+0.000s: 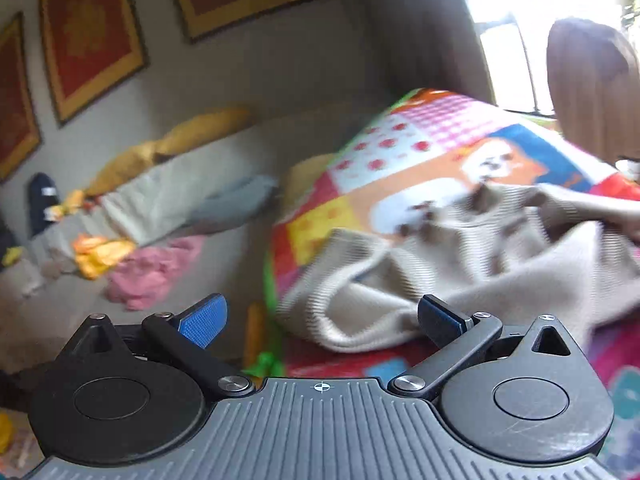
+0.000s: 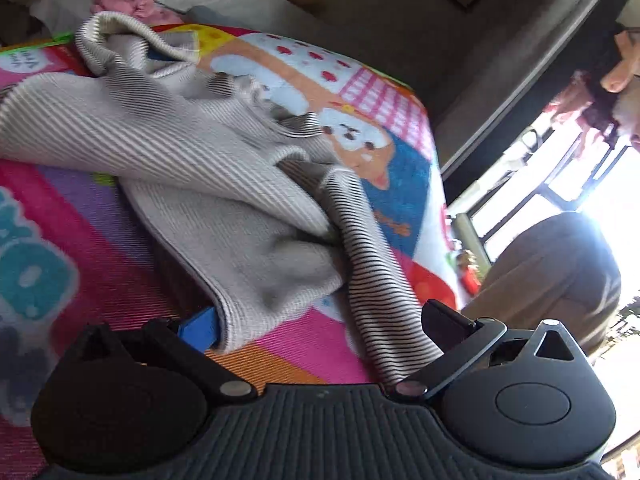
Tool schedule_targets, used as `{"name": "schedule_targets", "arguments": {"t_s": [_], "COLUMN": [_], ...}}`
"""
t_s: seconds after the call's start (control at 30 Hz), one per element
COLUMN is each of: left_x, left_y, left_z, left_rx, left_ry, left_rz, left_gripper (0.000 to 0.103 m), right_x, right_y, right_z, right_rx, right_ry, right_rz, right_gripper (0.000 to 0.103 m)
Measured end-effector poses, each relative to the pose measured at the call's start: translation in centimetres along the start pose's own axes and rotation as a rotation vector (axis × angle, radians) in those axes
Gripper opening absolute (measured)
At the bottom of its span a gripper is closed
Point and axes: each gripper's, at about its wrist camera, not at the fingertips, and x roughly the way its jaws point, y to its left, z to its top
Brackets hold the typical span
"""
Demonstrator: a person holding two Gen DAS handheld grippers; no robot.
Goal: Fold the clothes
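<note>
A crumpled beige ribbed knit sweater (image 2: 192, 152) lay in a loose heap on a bright patchwork play blanket (image 2: 100, 256) printed with cartoon animals, hearts and pink gingham squares. That blanket served as the work surface, and the sweater sat near its middle, its ribbed hem turned up toward the far edge and one sleeve trailing across the coloured panels.

The left gripper (image 1: 320, 318) hovered just beside the near edge of the blanket with its blue-padded fingers (image 1: 204, 320) spread wide and nothing between them; a fold of the sweater (image 1: 400, 280) rested on the blanket just ahead of the right-hand finger, though whether it touched was unclear in the motion blur.

The right gripper (image 2: 320, 322) was low over the blanket, its jaws likewise wide apart. The sweater's near hem draped against the blue pad of the left-hand finger (image 2: 198, 330), and a dark-striped cloth part (image 2: 372, 280), perhaps the sweater's inner face, ran down between the fingers toward the gripper body. Neither finger was closed on the fabric.

Beyond the blanket's far edge lay a rumpled pink garment (image 1: 156, 272) and a yellow-orange cloth (image 1: 100, 254) on a pale grey surface, below red pictures in gold frames (image 1: 88, 32) on the wall.
</note>
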Motion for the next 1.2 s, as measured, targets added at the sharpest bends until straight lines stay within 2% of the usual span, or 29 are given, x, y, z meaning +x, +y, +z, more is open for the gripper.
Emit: {"name": "schedule_targets", "arguments": {"t_s": [0.03,0.1,0.17,0.23,0.33,0.47,0.53,0.63,0.7,0.8,0.93,0.97,1.07,1.2], "left_x": [-0.4,-0.7,-1.1,-1.9,-3.8,-6.2,-6.9,-7.0,-6.7,-7.1,-7.6,-7.3,-6.3,-4.9], "left_y": [-0.7,-2.6,-4.8,-7.4,-10.5,-11.4,-11.2,-11.3,-11.8,-12.9,-16.5,-17.4,-19.4,-16.0], "left_z": [-0.3,-1.3,-2.2,-2.8,-3.8,-4.4,-4.5,-4.9,-5.0,-5.1,-6.0,-6.4,-7.7,-7.1], "left_rx": [0.007,0.025,0.050,0.102,0.200,0.268,0.272,0.283,0.295,0.289,0.349,0.379,0.460,0.452], "left_ry": [0.005,0.021,0.034,0.044,0.021,-0.024,-0.032,-0.033,-0.023,-0.008,0.004,0.009,0.022,0.020], "left_rz": [-0.043,-0.139,-0.233,-0.291,-0.299,-0.275,-0.260,-0.219,-0.196,-0.254,-0.394,-0.397,-0.336,-0.117], "left_gripper": [0.103,0.103,0.103,0.103,0.103,0.103,0.103,0.103,0.103,0.103,0.103,0.103,0.103,0.103], "right_x": [0.0,-0.2,0.2,1.3,1.2,-4.1,-6.5,-7.6,-7.0,-6.3,-5.8,-5.9,-6.8,-7.5], "right_y": [-0.4,-0.9,-0.1,1.2,-0.1,-7.7,-10.7,-12.5,-12.0,-10.6,-10.8,-11.3,-12.5,-12.5], "right_z": [0.1,0.4,0.7,0.7,1.0,1.2,-0.1,-2.8,-5.0,-7.7,-8.5,-8.4,-7.4,-7.2], "right_rx": [0.031,0.081,0.047,-0.018,0.026,0.297,0.388,0.417,0.366,0.281,0.327,0.349,0.379,0.332], "right_ry": [-0.014,-0.041,-0.035,-0.015,-0.063,-0.200,-0.231,-0.175,-0.106,-0.031,-0.024,-0.033,-0.080,-0.109], "right_rz": [-0.038,-0.036,0.001,0.018,-0.070,-0.279,-0.345,-0.323,-0.279,-0.246,-0.223,-0.223,-0.228,-0.244], "right_gripper": [0.103,0.103,0.103,0.103,0.102,0.103,0.103,0.103,0.103,0.103,0.103,0.103,0.103,0.103]}}
